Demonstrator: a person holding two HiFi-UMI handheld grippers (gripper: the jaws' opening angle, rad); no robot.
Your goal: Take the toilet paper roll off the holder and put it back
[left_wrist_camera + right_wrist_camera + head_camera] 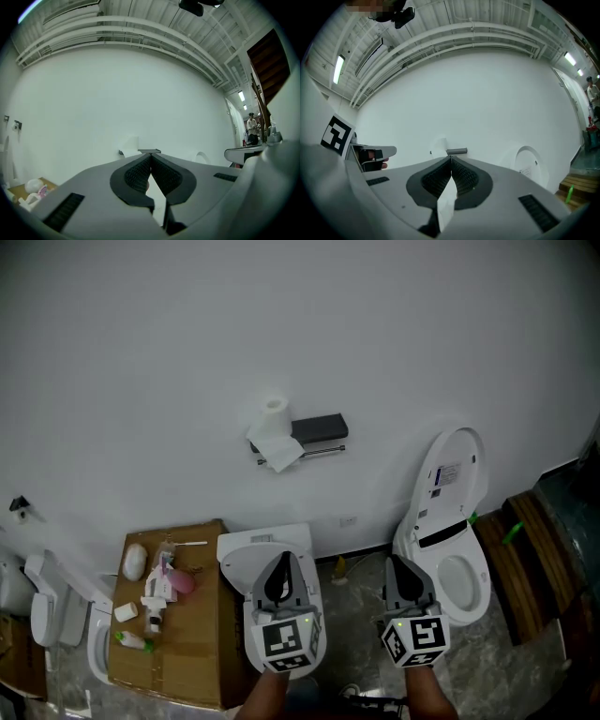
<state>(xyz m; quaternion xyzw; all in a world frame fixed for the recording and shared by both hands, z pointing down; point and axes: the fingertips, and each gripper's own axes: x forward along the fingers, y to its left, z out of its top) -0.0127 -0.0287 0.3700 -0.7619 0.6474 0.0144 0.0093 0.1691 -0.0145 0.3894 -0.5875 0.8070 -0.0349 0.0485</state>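
Holding left gripper [280, 565] and right gripper [395, 566] shut and empty, well apart from toilet paper roll [273, 417] on holder [320, 427]; should open jaws wide before reaching up

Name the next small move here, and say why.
Probably raise the left gripper toward the toilet paper roll, opening its jaws: the roll sits on its holder, and this gripper and the right gripper are low, shut, empty, well short of it.

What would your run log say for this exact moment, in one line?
toilet paper roll: on holder | left claw: shut, empty | right claw: shut, empty | both: short of roll
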